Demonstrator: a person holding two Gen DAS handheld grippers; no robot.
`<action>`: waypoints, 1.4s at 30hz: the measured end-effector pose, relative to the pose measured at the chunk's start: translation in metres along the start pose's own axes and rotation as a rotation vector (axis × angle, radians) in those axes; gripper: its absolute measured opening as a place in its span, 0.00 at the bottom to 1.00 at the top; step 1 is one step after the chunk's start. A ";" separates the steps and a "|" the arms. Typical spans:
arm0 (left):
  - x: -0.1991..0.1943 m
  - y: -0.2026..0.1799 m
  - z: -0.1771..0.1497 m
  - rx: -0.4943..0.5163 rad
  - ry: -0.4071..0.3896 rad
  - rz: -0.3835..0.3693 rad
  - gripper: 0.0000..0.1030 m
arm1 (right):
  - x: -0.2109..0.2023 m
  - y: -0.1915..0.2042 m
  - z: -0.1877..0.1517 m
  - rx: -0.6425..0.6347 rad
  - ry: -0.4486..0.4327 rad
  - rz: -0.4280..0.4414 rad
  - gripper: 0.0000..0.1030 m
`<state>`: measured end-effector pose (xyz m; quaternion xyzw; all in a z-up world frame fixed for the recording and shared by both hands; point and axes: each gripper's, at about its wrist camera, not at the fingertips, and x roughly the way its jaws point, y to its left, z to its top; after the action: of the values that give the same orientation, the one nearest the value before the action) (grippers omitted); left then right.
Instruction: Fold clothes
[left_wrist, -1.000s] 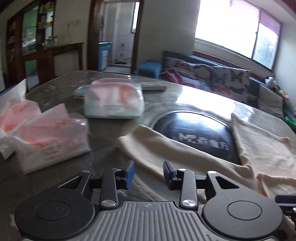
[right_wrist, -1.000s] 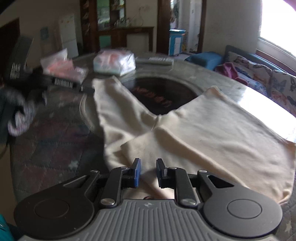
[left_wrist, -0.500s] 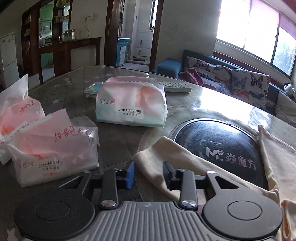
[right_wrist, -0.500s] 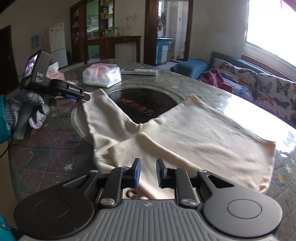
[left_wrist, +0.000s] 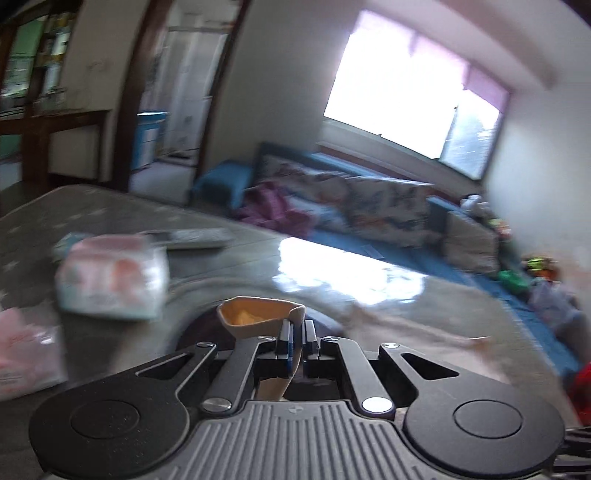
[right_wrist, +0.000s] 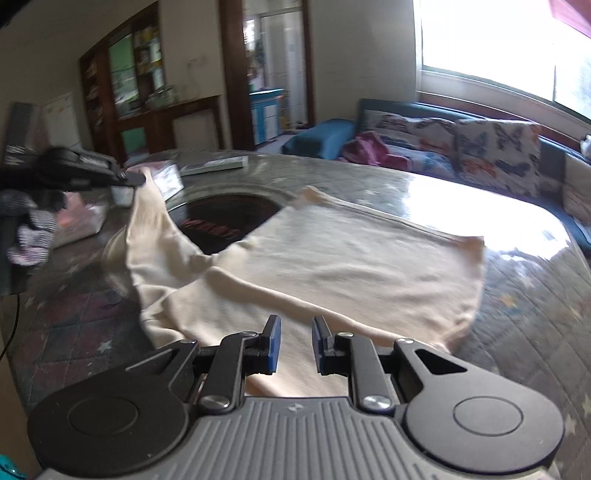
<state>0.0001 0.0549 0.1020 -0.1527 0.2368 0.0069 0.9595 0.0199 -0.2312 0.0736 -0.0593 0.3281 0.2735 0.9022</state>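
Note:
A cream long-sleeved garment (right_wrist: 351, 258) lies spread on the table. My left gripper (left_wrist: 298, 332) is shut on the cuff of its sleeve (left_wrist: 258, 315), and the cloth runs down between the blue pads. From the right wrist view, that left gripper (right_wrist: 136, 180) holds the sleeve end lifted above the table at the left, in a gloved hand (right_wrist: 29, 229). My right gripper (right_wrist: 294, 345) hovers over the garment's near edge. Its jaws stand a little apart with nothing pinched, and cloth shows through the gap.
The table (right_wrist: 517, 314) has a dark round inset (right_wrist: 229, 210), partly under the garment. Tissue packs (left_wrist: 114, 284) (left_wrist: 22, 354) and a remote (left_wrist: 199, 236) lie at the far left. A blue sofa (right_wrist: 480, 155) with patterned cushions runs behind the table.
My left gripper closed on the sleeve cuff and lifted it off the table, swinging right. My right gripper shifted over the garment with its gap unchanged.

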 end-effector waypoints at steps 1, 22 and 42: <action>-0.003 -0.013 0.002 0.006 -0.005 -0.050 0.04 | -0.002 -0.005 -0.002 0.015 -0.003 -0.011 0.16; 0.030 -0.164 -0.101 0.190 0.243 -0.540 0.13 | -0.035 -0.076 -0.038 0.265 -0.030 -0.152 0.16; 0.036 -0.040 -0.077 0.204 0.254 -0.209 0.14 | 0.015 -0.058 -0.027 0.239 0.045 -0.050 0.23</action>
<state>0.0007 -0.0087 0.0323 -0.0781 0.3384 -0.1364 0.9278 0.0448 -0.2812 0.0389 0.0342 0.3768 0.2086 0.9019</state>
